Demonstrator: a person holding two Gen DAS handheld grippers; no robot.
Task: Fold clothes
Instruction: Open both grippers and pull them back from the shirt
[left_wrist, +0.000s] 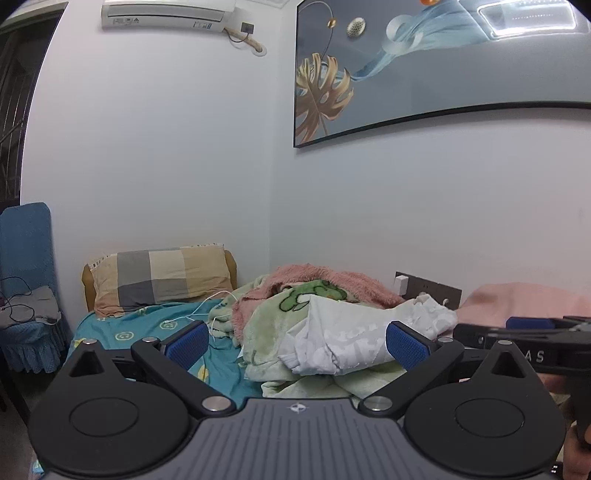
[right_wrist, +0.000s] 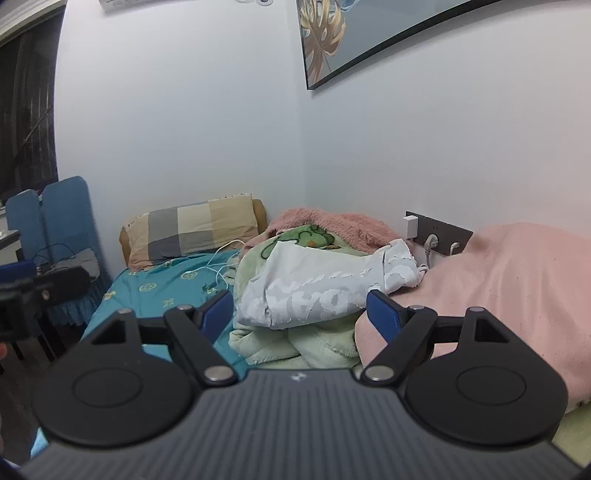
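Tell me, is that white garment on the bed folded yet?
Not folded. The white garment lies crumpled in a loose heap on the green blanket, creased and uneven, with no claw touching it.

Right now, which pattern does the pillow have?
The pillow has large beige and grey checks, clearest in the left wrist view.

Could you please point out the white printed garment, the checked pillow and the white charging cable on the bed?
white printed garment (right_wrist: 314, 291): right wrist view, on its printed middle.
checked pillow (left_wrist: 162, 277): left wrist view, on its front face.
white charging cable (left_wrist: 199, 308): left wrist view, on its run over the sheet.
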